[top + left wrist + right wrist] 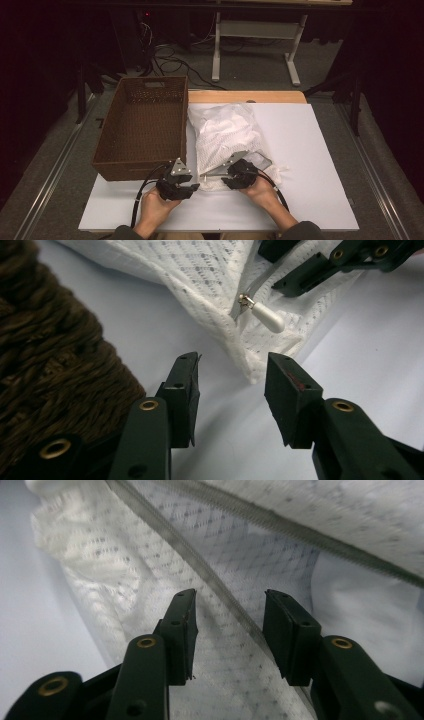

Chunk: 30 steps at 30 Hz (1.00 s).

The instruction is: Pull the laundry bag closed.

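A white mesh bag (225, 132) stuffed with white cloth lies on the white board (310, 165), just right of a brown wicker basket (135, 170). My left gripper (192, 186) stands open at the bag's near corner (247, 365), with nothing between its jaws (232, 367). The white zipper pull (267, 319) lies a little beyond them. My right gripper (227, 177) is open over the bag's near end. In the right gripper view the zipper track (210, 580) runs through the gap of the right gripper (230, 605), and the pads are not pressing on it.
The basket's woven wall (50, 365) is close on the left gripper's left side. The right gripper's jaws (320, 265) are in the left gripper view, resting over the bag. Beyond the table stand a desk frame (255, 30) and floor cables (170, 60).
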Tool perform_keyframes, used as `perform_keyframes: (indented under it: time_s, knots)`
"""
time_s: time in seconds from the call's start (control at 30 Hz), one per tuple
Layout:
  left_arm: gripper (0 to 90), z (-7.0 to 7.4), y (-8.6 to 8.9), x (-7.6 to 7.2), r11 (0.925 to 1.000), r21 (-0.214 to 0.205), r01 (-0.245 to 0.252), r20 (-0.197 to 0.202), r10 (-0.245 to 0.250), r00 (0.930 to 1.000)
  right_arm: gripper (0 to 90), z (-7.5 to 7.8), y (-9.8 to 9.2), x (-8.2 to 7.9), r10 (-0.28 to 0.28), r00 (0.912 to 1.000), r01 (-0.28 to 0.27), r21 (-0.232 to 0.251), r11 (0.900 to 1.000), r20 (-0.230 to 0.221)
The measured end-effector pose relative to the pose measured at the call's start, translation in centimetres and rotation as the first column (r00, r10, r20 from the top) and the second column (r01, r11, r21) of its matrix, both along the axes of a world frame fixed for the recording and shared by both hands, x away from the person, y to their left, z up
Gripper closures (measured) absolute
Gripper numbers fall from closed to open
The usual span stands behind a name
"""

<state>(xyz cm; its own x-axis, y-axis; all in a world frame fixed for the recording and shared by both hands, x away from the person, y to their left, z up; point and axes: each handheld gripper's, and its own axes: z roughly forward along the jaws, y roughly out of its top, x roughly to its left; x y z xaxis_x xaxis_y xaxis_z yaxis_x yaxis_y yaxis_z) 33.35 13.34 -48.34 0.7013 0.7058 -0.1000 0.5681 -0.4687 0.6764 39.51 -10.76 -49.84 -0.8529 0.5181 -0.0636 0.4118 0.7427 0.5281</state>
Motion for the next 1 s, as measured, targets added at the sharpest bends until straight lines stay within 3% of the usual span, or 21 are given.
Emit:
perform_keyframes:
  time_s: [0.1, 0.13, 0.2, 0.27, 0.33, 0.43, 0.53, 0.7, 1.0]
  knots:
    - [58.3, 0.0, 0.0, 0.0, 1.0000, -0.001, -0.006, -0.007, 0.006, 1.0000, 69.4, 0.0, -0.3, 0.1, 0.004, 0.9991, -0.004, 0.022, 0.9997, -0.041]
    - [59.1, 0.0, 0.0, 0.0, 1.0000, -0.006, -0.006, -0.012, 0.006, 0.9999, 74.5, 0.2, -0.5, 0.1, 0.006, 0.9987, -0.006, 0.009, 0.9999, -0.051]
    - [60.2, 0.0, -0.2, 0.0, 0.9999, -0.012, -0.004, -0.014, 0.004, 0.9999, 83.4, 0.2, -0.8, -0.1, 0.014, 0.9988, -0.014, 0.006, 0.9999, -0.047]
    - [60.6, 0.1, -0.5, -0.1, 1.0000, -0.002, -0.002, -0.010, 0.002, 0.9999, 86.9, 0.1, -1.3, -0.5, 0.014, 0.9987, -0.014, 0.017, 0.9998, -0.050]
    - [60.7, 0.1, -0.6, -0.1, 1.0000, -0.001, -0.002, -0.009, 0.002, 1.0000, 87.4, 0.1, -1.5, -0.7, 0.011, 0.9987, -0.011, 0.017, 0.9998, -0.049]
    - [60.7, 0.0, -1.1, 0.1, 0.9999, -0.006, 0.008, -0.008, -0.008, 0.9999, 88.0, 0.4, -1.6, -1.5, 0.034, 0.9990, -0.035, -0.029, 0.9990, -0.029]
    - [65.1, 0.0, -1.6, 0.4, 0.9996, -0.012, 0.027, -0.019, -0.028, 0.9994, 88.0, 0.3, -1.8, -2.1, 0.042, 0.9988, -0.043, -0.029, 0.9986, -0.024]
    - [65.5, -0.2, -1.9, 1.1, 1.0000, -0.003, -0.009, -0.027, 0.009, 0.9996, 88.0, 0.3, -2.1, -2.5, 0.023, 0.9992, -0.023, -0.014, 0.9996, -0.032]
    - [69.2, -0.2, -2.1, 1.2, 0.9976, 0.032, -0.061, -0.031, 0.062, 0.9976, 87.7, 0.3, -2.3, -2.8, 0.023, 0.9996, -0.023, -0.022, 0.9995, -0.017]
